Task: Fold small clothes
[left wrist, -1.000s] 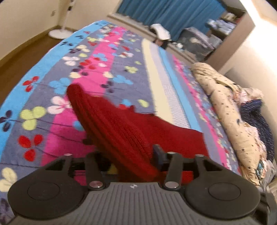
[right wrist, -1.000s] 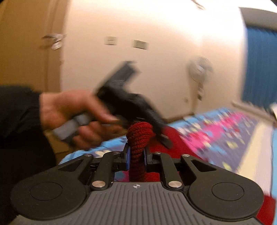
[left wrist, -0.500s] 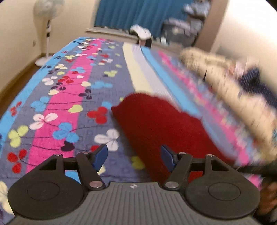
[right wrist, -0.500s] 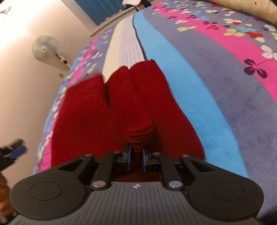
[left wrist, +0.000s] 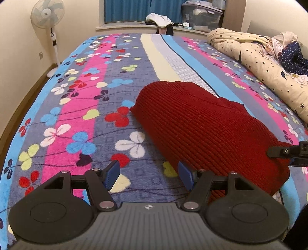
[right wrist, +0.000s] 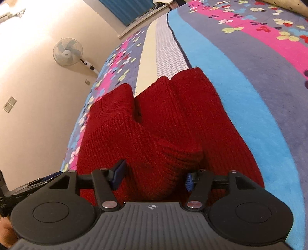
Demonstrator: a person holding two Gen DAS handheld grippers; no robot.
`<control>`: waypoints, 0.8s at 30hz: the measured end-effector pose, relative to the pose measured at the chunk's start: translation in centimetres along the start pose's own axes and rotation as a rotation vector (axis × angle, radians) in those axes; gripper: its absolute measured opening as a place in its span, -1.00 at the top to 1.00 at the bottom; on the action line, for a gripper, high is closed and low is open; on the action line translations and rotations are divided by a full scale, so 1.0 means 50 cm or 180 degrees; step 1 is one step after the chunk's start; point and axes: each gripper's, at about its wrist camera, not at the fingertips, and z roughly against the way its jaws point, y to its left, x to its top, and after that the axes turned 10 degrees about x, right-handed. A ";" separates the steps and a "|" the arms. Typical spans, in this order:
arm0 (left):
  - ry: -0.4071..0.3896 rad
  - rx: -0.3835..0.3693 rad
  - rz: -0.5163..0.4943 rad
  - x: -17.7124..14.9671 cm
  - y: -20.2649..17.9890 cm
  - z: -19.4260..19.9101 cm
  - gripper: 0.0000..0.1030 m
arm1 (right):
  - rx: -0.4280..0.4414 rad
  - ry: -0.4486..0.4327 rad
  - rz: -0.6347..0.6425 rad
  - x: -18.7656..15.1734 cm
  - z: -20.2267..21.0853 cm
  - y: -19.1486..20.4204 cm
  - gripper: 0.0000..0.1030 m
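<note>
A dark red knitted garment lies folded on the flowered bedspread. My left gripper is open and empty, just above the bedspread at the garment's near left edge. My right gripper is open, its jaws standing wide on either side of a raised fold of the red garment, not gripping it. The right gripper's tip also shows at the right edge of the left wrist view, at the garment's near right corner.
A cream star-print duvet and dark dotted clothes are piled along the bed's right side. A standing fan stands by the left wall. A storage box and white clothes sit on the window ledge.
Both grippers have let go of the red garment: the left opened first, the right opened just now. The garment has dropped from being held up to lying folded on the bed.
</note>
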 end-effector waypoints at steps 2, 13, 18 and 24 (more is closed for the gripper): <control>0.0000 0.0000 -0.0002 0.000 0.000 0.000 -0.40 | -0.0034 -0.0008 0.0016 0.004 -0.005 0.001 -0.22; 0.0039 0.0029 -0.0029 0.000 -0.007 -0.011 -0.40 | -0.0137 -0.0180 0.0290 0.007 0.011 0.020 0.16; 0.0054 0.0042 -0.0036 -0.001 -0.010 -0.013 -0.40 | -0.0157 -0.0228 0.0509 0.005 0.014 0.036 0.43; 0.0060 0.0027 0.0034 -0.002 -0.003 -0.012 -0.40 | 0.0016 -0.0455 0.1031 0.001 0.041 0.082 0.64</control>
